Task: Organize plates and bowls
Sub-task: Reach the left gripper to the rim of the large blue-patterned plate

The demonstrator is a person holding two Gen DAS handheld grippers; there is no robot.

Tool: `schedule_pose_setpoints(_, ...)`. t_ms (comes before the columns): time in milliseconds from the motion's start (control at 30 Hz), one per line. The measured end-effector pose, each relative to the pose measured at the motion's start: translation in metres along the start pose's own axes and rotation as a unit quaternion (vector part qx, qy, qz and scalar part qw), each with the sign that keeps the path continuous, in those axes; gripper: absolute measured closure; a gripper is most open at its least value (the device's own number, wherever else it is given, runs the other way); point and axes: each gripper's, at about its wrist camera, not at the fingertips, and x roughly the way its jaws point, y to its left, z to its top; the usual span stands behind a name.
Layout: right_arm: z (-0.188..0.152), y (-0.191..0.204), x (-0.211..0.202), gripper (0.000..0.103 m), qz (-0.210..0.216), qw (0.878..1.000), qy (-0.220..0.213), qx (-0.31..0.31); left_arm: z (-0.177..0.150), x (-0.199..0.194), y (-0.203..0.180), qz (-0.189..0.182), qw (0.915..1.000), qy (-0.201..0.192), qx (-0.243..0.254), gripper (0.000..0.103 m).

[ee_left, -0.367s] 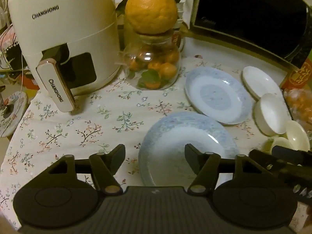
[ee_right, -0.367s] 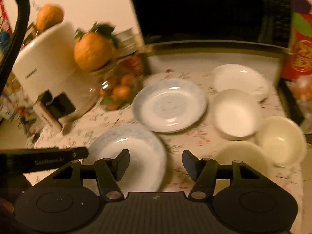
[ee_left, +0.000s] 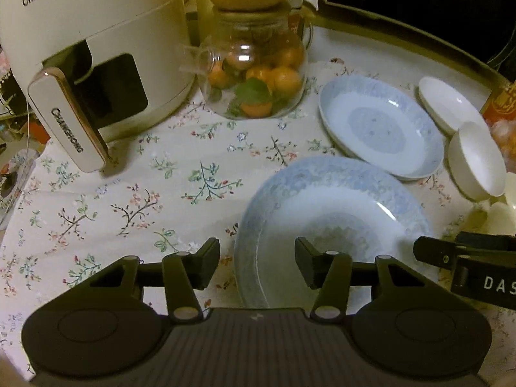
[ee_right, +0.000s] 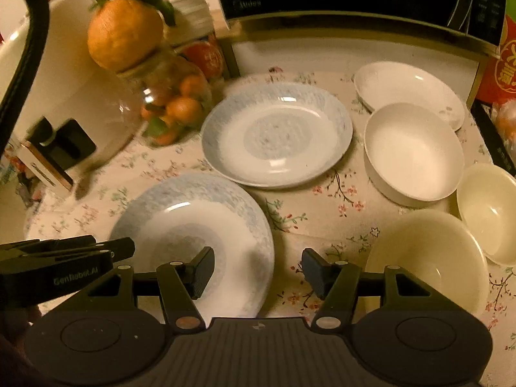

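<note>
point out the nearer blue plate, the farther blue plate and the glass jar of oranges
nearer blue plate [ee_right: 193, 222]: right wrist view, on its pale inner well.
farther blue plate [ee_right: 277, 135]: right wrist view, on its blue centre patch.
glass jar of oranges [ee_left: 254, 77]: left wrist view, on the clear belly.

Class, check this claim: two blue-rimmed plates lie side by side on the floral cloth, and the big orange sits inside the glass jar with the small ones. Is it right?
One detail is wrong. The big orange sits on top of the glass jar, on its lid, not inside; only the small oranges are inside. The right wrist view shows it. The two blue-rimmed plates do lie side by side on the floral cloth.
</note>
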Motion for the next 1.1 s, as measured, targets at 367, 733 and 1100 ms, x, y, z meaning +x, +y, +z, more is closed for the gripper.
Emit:
schedule_pose_setpoints(367, -0.012, -0.001, 0.040, 0.048, -0.019, 0.995, 0.093, 0.028, -0.001, 0.019, 0.001, -0.012, 0.9997, -0.016, -0.014, 0.062)
schedule_pose_setpoints(733, -0.013, 0.007, 0.040, 0.080, 0.003, 0.997, 0.068, 0.034, 0.000, 0.023, 0.004, -0.007, 0.9994, -0.022, -0.024, 0.076)
schedule_pose_setpoints(1100, -0.016, 0.008, 0.020, 0.091, 0.027, 0.997, 0.059, 0.050, -0.015, 0.004, 0.034, 0.000, 0.9985, -0.011, -0.053, 0.090)
